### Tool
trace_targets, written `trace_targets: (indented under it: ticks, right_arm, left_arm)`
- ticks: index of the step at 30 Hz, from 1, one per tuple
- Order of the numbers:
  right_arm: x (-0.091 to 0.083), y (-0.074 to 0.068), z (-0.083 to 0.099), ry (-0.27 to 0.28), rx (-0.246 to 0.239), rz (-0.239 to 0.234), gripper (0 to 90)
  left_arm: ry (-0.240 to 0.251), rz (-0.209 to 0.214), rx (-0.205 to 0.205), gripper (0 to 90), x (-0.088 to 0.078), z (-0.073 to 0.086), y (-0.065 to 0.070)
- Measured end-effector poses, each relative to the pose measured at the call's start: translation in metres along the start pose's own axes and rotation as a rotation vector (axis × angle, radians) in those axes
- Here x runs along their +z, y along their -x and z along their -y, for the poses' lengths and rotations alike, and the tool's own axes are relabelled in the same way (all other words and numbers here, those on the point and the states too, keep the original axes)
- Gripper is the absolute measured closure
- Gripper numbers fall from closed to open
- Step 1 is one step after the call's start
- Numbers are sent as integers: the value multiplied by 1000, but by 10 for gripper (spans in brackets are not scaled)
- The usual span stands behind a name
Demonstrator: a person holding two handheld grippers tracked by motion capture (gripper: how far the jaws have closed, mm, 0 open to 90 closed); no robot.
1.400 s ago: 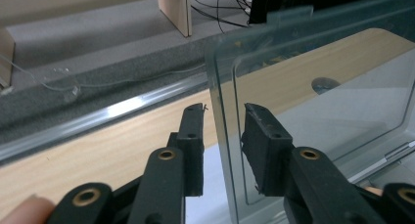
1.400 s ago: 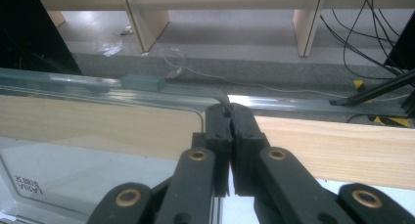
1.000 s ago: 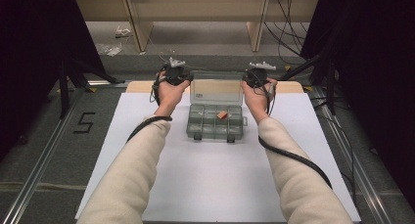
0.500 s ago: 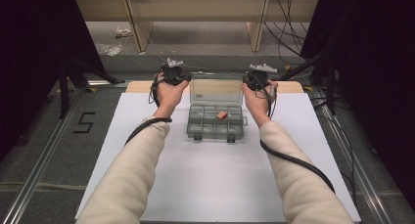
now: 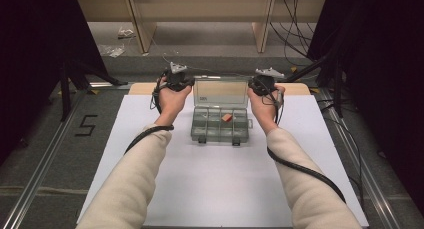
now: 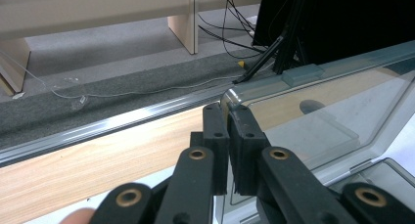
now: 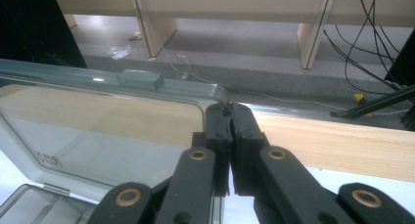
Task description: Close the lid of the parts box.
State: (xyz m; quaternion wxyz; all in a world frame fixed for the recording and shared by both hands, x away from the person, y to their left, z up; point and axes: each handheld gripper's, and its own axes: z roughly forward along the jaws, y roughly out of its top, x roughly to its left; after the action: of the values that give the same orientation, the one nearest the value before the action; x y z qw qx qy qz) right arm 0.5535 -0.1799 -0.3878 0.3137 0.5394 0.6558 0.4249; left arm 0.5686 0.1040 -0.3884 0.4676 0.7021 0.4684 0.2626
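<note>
My left gripper [image 6: 227, 119] has its 2 black jaws pinched together on the upper left corner of a clear lid [image 6: 313, 111], the thin plastic edge caught between the pads; these jaws have just been closing onto it. My right gripper [image 7: 229, 117] is clamped the same way on the lid's upper right corner, pads tight on the rim. In the high view the left gripper [image 5: 176, 80] and right gripper [image 5: 264, 83] sit at the 2 far corners of the lid [image 5: 220, 91], which stands raised, near upright, behind its box. That compartment box [image 5: 220, 125] rests in the middle of the far half of a white board [image 5: 210, 189], trays open to the camera, with a small orange piece [image 5: 227, 117] lying in 1 upper compartment toward the right. The person's forearms in cream sleeves [image 5: 127, 184] reach in from below, cables trailing. I judge the step to be swinging the lid on its hinge. To do it well, I would move both hands together along the same arc, keep the grips even so the lid does not twist, and avoid dragging the box across the board.
</note>
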Motion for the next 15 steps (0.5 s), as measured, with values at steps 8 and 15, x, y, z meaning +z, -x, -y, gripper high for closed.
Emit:
trace_targets:
  ticks: [8,15]
  right_arm:
    - [-6,-1,2,-1,-15,-3,884]
    - [-9,-2,4,0,-24,-6,883]
  left_arm:
    - [13,-1,12,863,-5,4,2]
    - [21,-4,25,863,-8,6,4]
